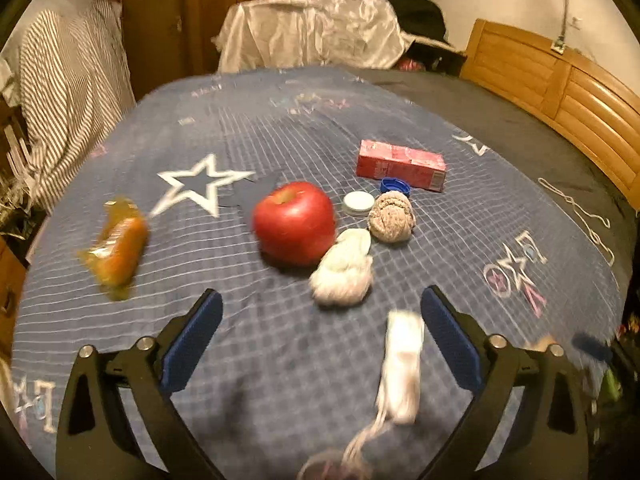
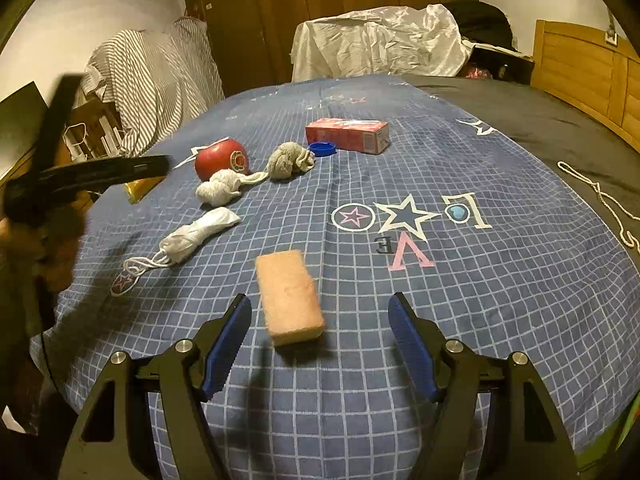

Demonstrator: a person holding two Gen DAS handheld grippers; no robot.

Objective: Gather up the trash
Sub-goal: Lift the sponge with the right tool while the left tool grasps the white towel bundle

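Note:
On the blue checked bedspread [image 1: 280, 128] lie a red apple [image 1: 295, 222], a white crumpled wad [image 1: 342, 270], a grey wad [image 1: 392, 216], a white lid [image 1: 358, 203], a blue cap [image 1: 395, 186], a red carton [image 1: 401, 165], an orange wrapped snack [image 1: 118, 250] and a white tied bundle [image 1: 402, 364]. My left gripper [image 1: 322, 312] is open and empty, with the bundle just inside its right finger. My right gripper [image 2: 320, 314] is open around a pink sponge [image 2: 289, 296] without touching it. The right wrist view also shows the apple [image 2: 221, 159], carton [image 2: 347, 135] and bundle [image 2: 200, 234].
A wooden headboard [image 1: 560, 92] runs along the right. A white cord [image 1: 580, 216] lies on the dark sheet [image 2: 520, 116]. Striped cloth [image 1: 72, 92] hangs at the left, a white sheet covers furniture [image 1: 312, 32] behind the bed. The left gripper's arm [image 2: 92, 172] crosses the right view's left side.

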